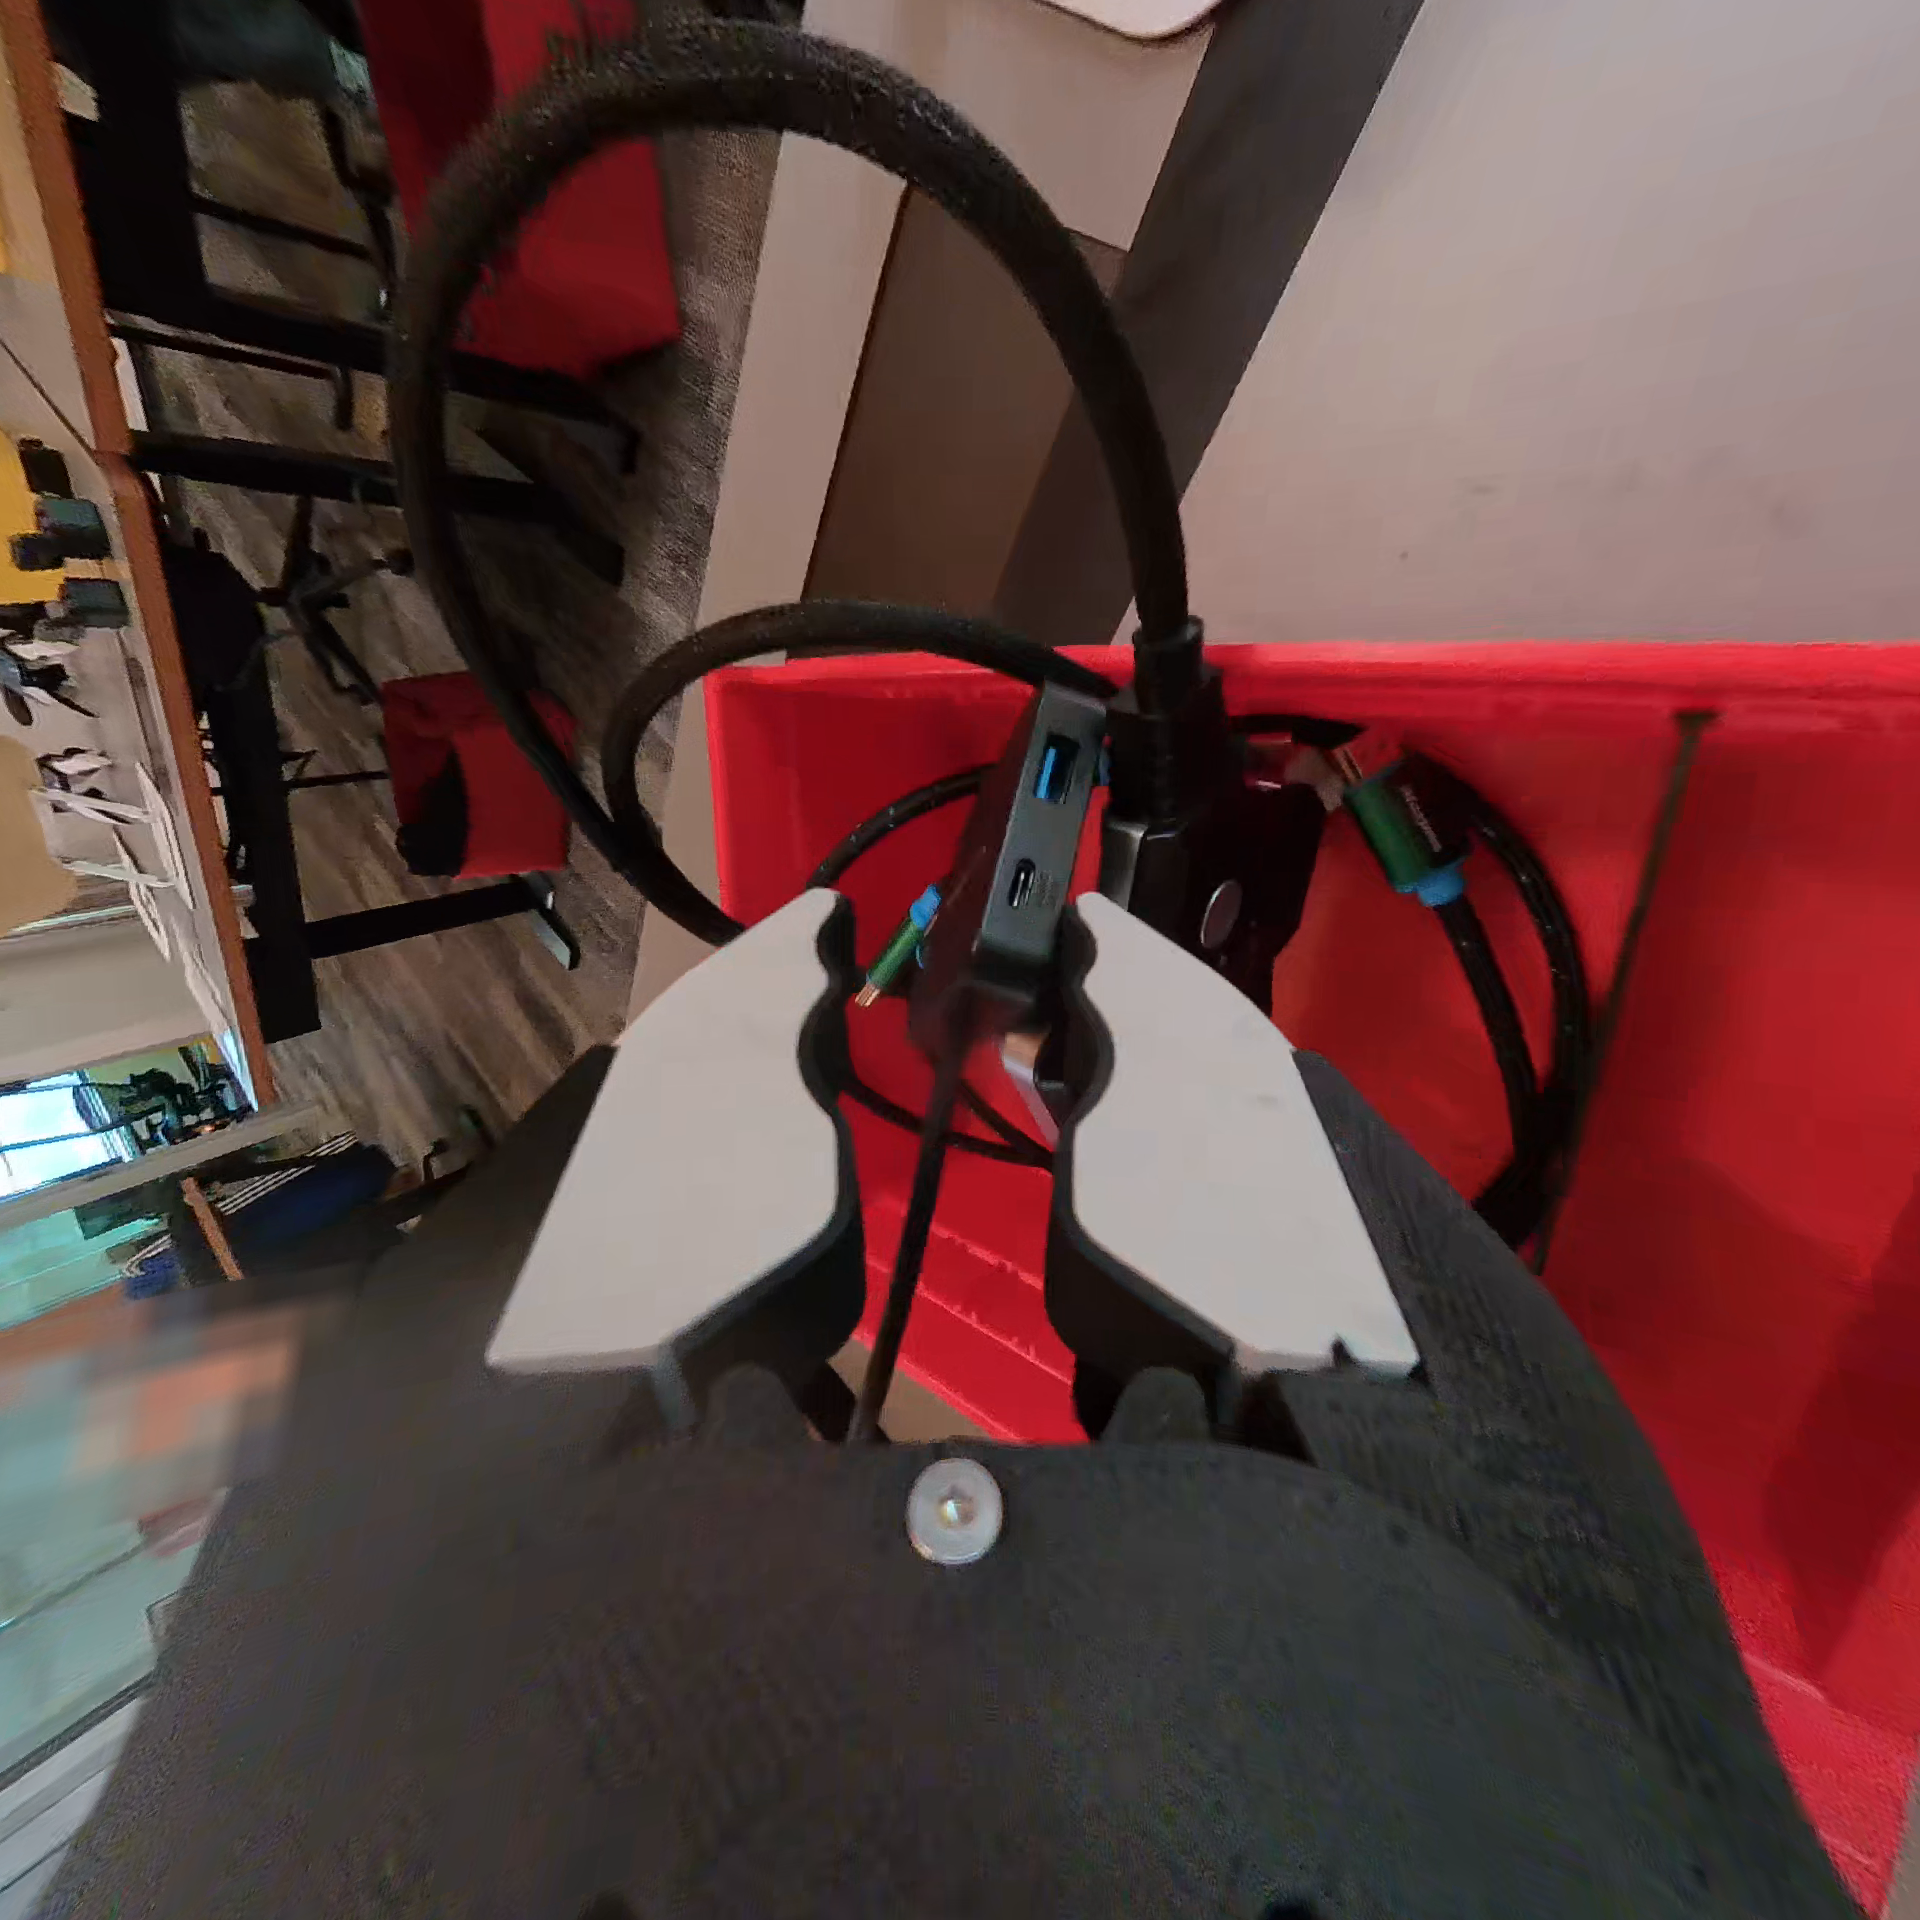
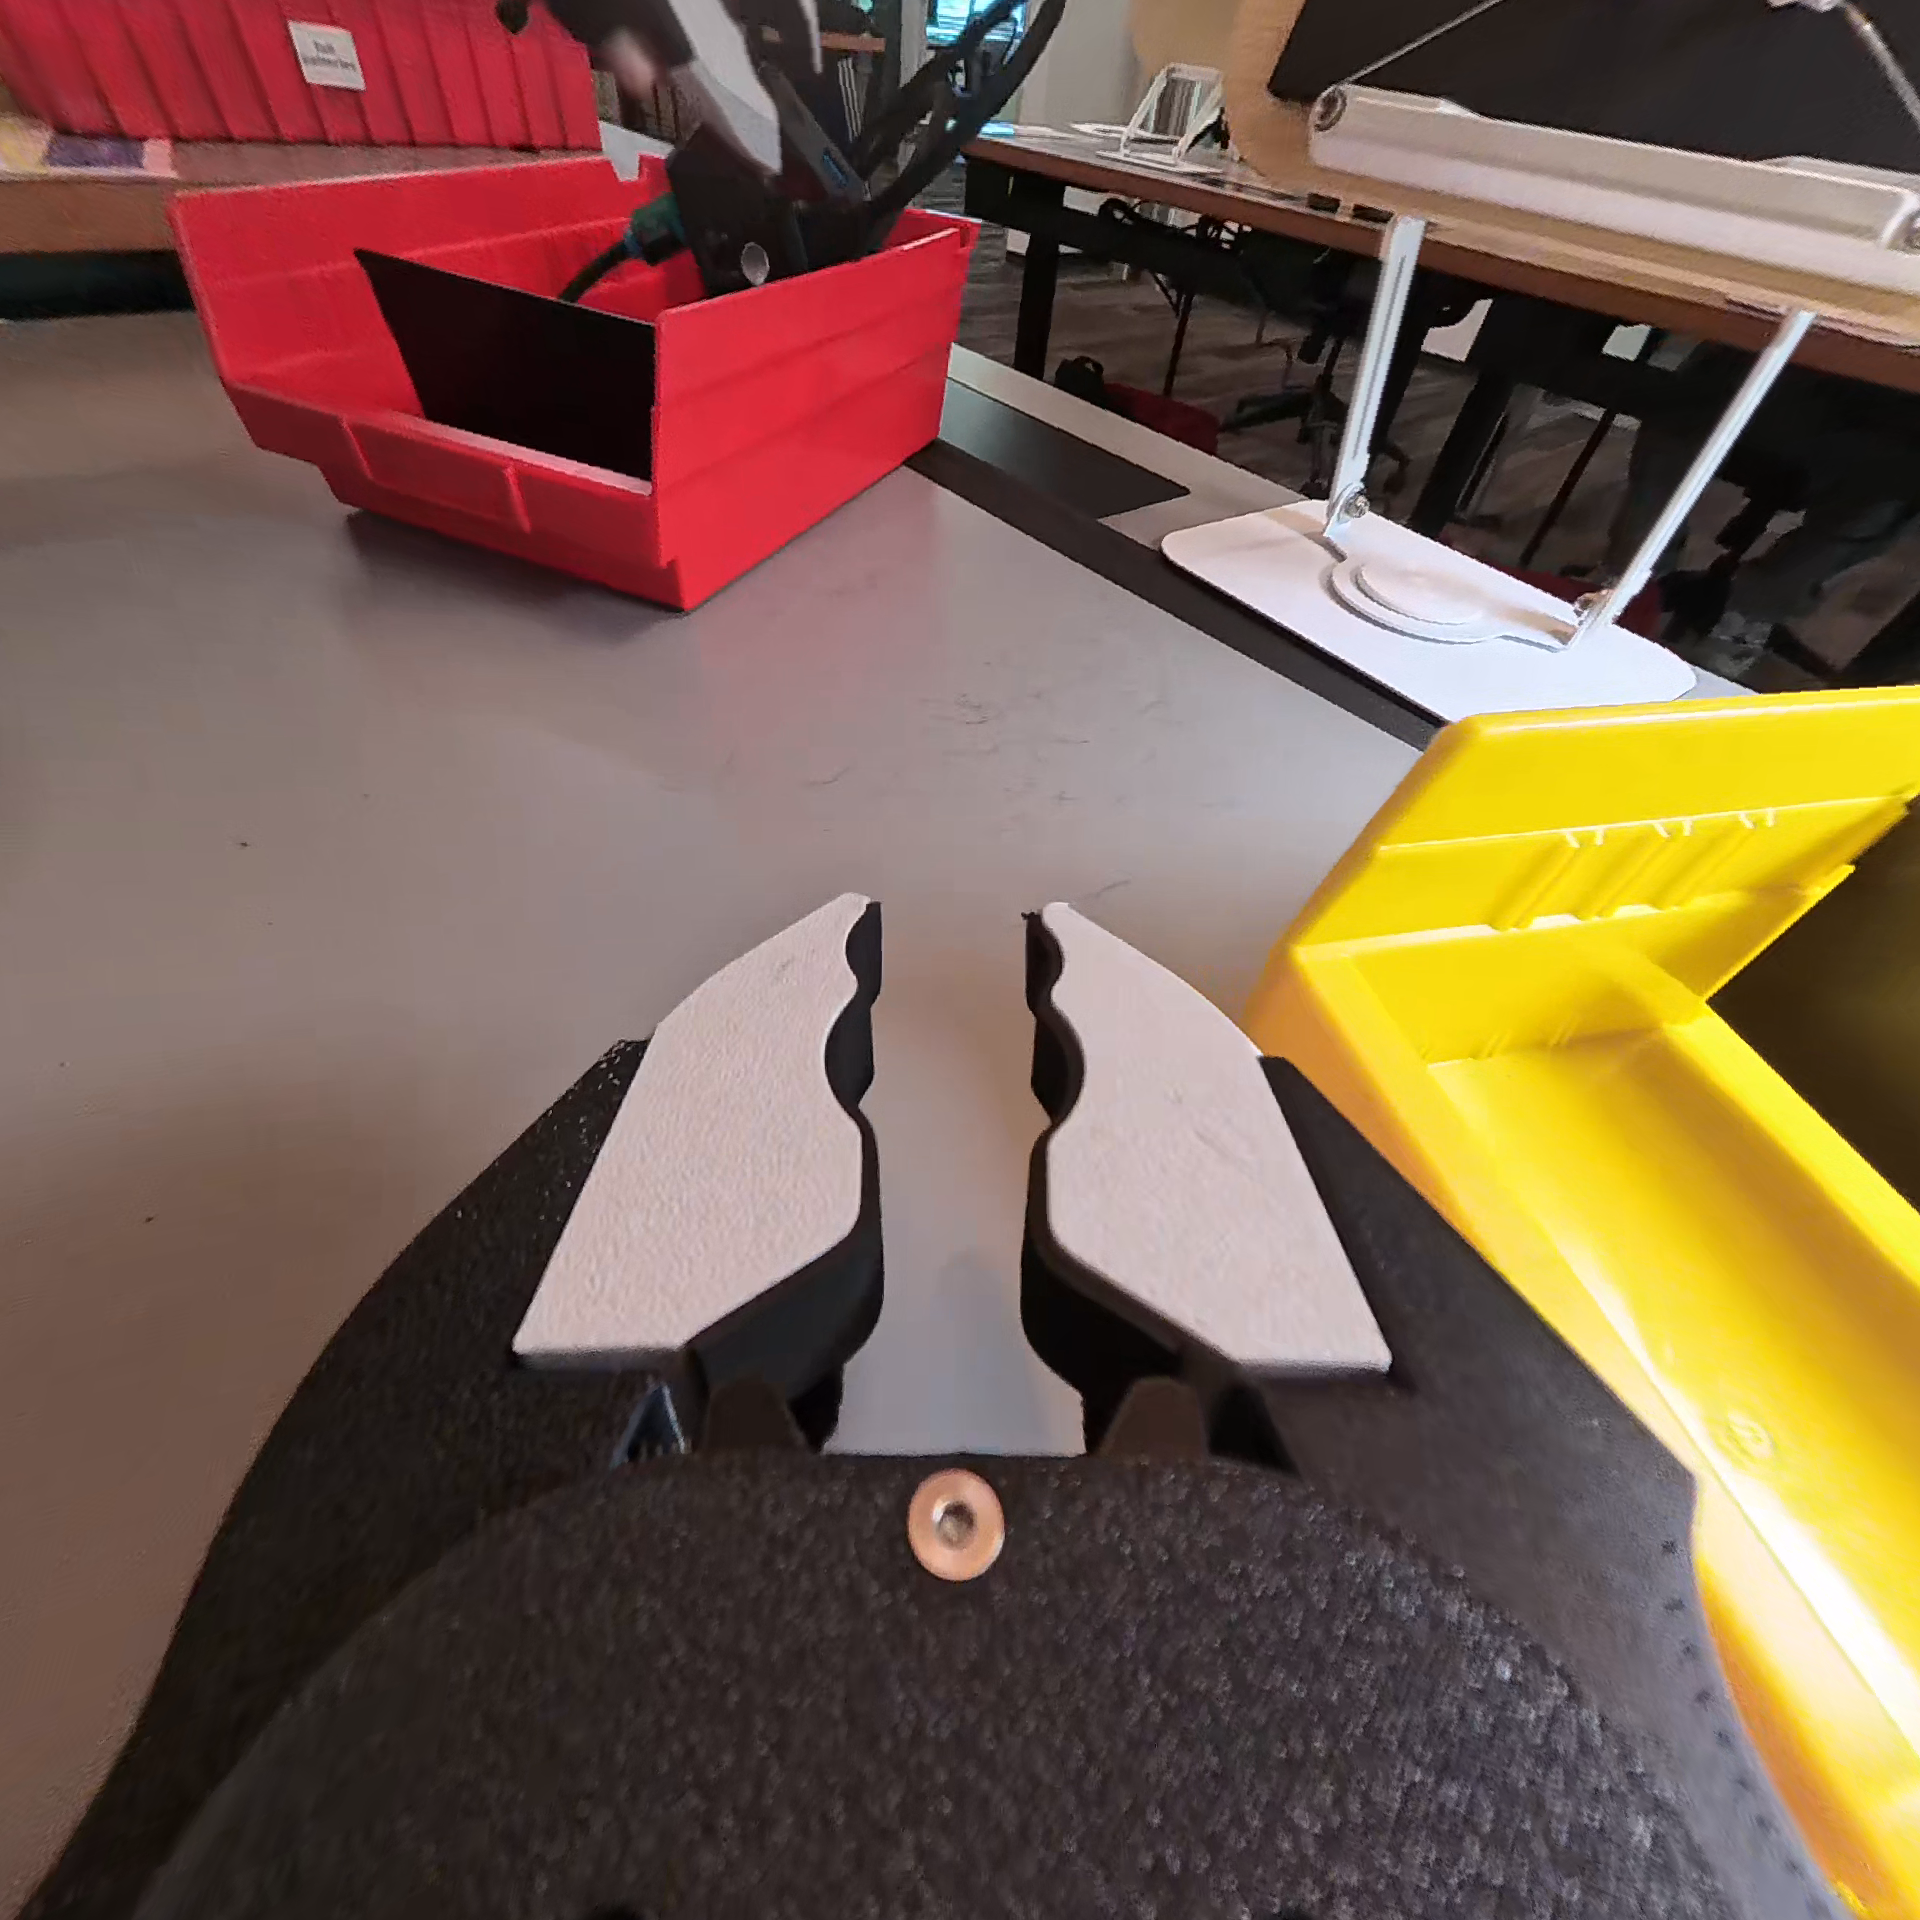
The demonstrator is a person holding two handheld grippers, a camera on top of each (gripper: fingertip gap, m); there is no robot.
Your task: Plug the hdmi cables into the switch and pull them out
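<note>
In the left wrist view my left gripper (image 1: pixel 961 925) is shut on a dark grey hub (image 1: pixel 1023 862) with a blue port and a small oval port. It holds the hub above the red bin (image 1: pixel 1714 1039). Right behind the hub is a black switch box (image 1: pixel 1221 914) with a round button. A thick black braided cable (image 1: pixel 1101 343) is plugged into its top. Whether the fingers also grip that box I cannot tell. A green HDMI plug (image 1: pixel 1403 831) with a blue collar lies loose in the bin. My right gripper (image 2: pixel 951 914) is open and empty, low over the grey table (image 2: pixel 416 831).
A yellow bin (image 2: pixel 1558 1039) sits close to the right of my right gripper. The red bin (image 2: pixel 790 416) stands at the far left of the table, with the left gripper (image 2: pixel 727 94) above it. A white stand (image 2: pixel 1434 613) is at the table's right edge. Coiled black cables (image 1: pixel 1538 1039) lie in the red bin. The grippers' ends are close to 40 cm from one another. My right tips are about 35 cm from the green HDMI plug (image 1: pixel 1403 831), my left tips only 8 cm.
</note>
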